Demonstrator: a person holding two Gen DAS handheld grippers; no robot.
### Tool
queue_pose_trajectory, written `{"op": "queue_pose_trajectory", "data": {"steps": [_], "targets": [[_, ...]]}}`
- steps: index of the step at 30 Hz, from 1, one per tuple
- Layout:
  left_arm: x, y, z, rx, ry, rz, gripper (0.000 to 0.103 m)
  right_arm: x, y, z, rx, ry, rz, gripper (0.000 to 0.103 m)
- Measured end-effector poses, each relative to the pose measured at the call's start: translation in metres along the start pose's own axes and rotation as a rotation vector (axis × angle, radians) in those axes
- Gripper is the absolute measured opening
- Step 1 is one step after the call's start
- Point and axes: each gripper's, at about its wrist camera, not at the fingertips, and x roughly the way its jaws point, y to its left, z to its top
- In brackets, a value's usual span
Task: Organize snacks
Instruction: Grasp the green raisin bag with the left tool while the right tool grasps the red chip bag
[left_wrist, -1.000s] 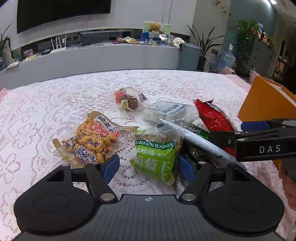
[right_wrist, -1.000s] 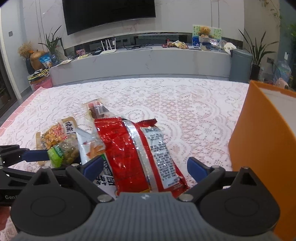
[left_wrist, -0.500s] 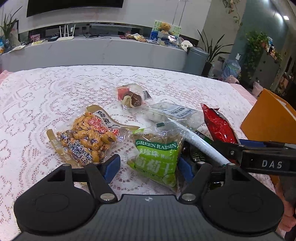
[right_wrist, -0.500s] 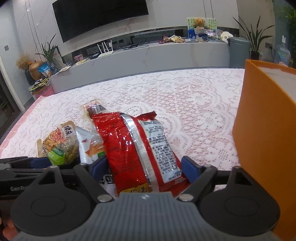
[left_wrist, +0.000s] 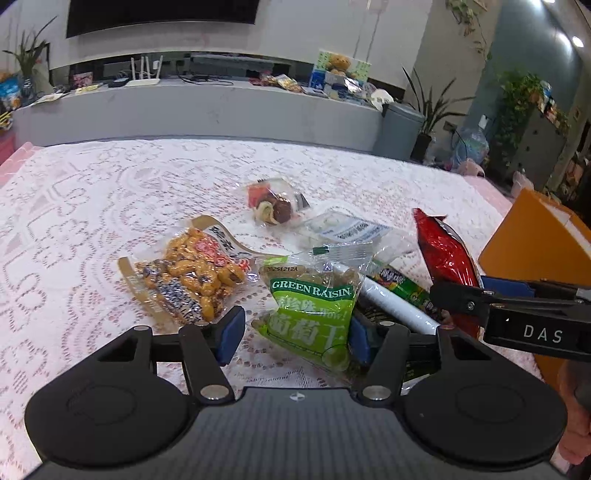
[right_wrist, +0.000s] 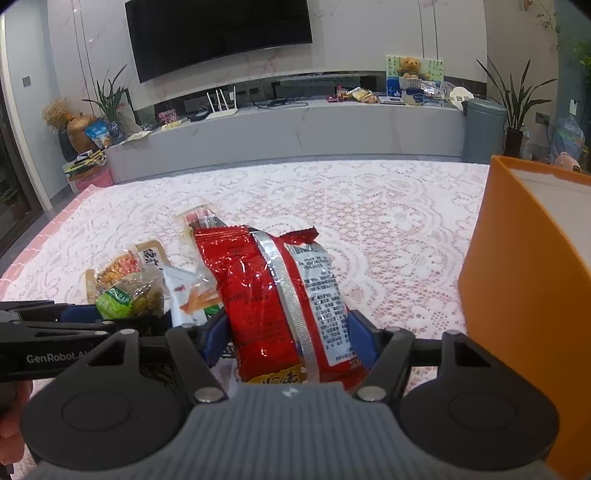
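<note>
Closing jaws: both grippers have just been narrowed, each around one snack bag.
Left gripper (left_wrist: 293, 332): the jaws are set around the lower part of the green raisin bag (left_wrist: 312, 306); the right blue pad touches the bag's edge, while a small gap is seen at the left pad, so the bag is not yet pinched.
Right gripper (right_wrist: 286, 338): the jaws are closed on the red snack bag (right_wrist: 273, 291); both blue pads are pressed against its sides, and the bag is seen crumpled between them.
Green raisin bag: it is laid flat on the lace tablecloth (left_wrist: 92, 206), partly over a white tube-shaped packet (left_wrist: 388, 301) and a dark green wrapper (left_wrist: 402, 286).
Peanut bag (left_wrist: 192, 275): it is placed just left of the raisin bag, flat on the cloth.
Red snack bag: it is seen at the right end of the pile, with its back label facing up in the right wrist view.
Orange box (right_wrist: 532, 288): it is standing right of the red bag, near but apart from it.
Clear labelled packet (left_wrist: 347, 230): it is laid behind the raisin bag.
Small mixed-snack packet (left_wrist: 273, 203): it is the farthest one, lying alone on the cloth.
</note>
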Motion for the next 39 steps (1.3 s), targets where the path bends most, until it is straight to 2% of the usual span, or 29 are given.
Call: {"op": "queue_pose_trajectory", "data": {"steps": [8, 14, 18, 23, 27, 30, 32, 39], "targets": [[-0.040, -0.002, 0.001, -0.036, -0.051, 0.063, 0.066, -0.026, 0.000, -0.001, 0.026, -0.009, 0.019, 0.065], [-0.071, -0.017, -0.001, -0.077, -0.068, 0.009, 0.066, -0.057, 0.005, -0.001, 0.001, -0.006, 0.028, 0.065], [-0.094, -0.037, -0.003, -0.081, -0.065, -0.013, 0.066, -0.080, 0.004, -0.006, -0.023, 0.010, 0.002, 0.065], [-0.119, -0.069, -0.002, -0.046, -0.072, -0.041, 0.066, -0.120, -0.007, -0.009, 0.008, 0.023, 0.007, 0.065], [-0.131, -0.099, 0.005, 0.010, -0.084, -0.072, 0.066, -0.157, -0.018, -0.007, 0.019, -0.003, 0.000, 0.065], [-0.134, -0.123, 0.015, 0.046, -0.078, -0.121, 0.066, -0.183, -0.035, -0.006, 0.015, -0.025, -0.028, 0.065], [-0.132, -0.138, 0.021, 0.076, -0.069, -0.156, 0.066, -0.197, -0.052, -0.003, 0.041, -0.017, -0.009, 0.065], [-0.106, -0.203, 0.042, 0.198, -0.023, -0.265, 0.066, -0.233, -0.114, 0.000, 0.030, -0.016, -0.135, 0.065]]}}
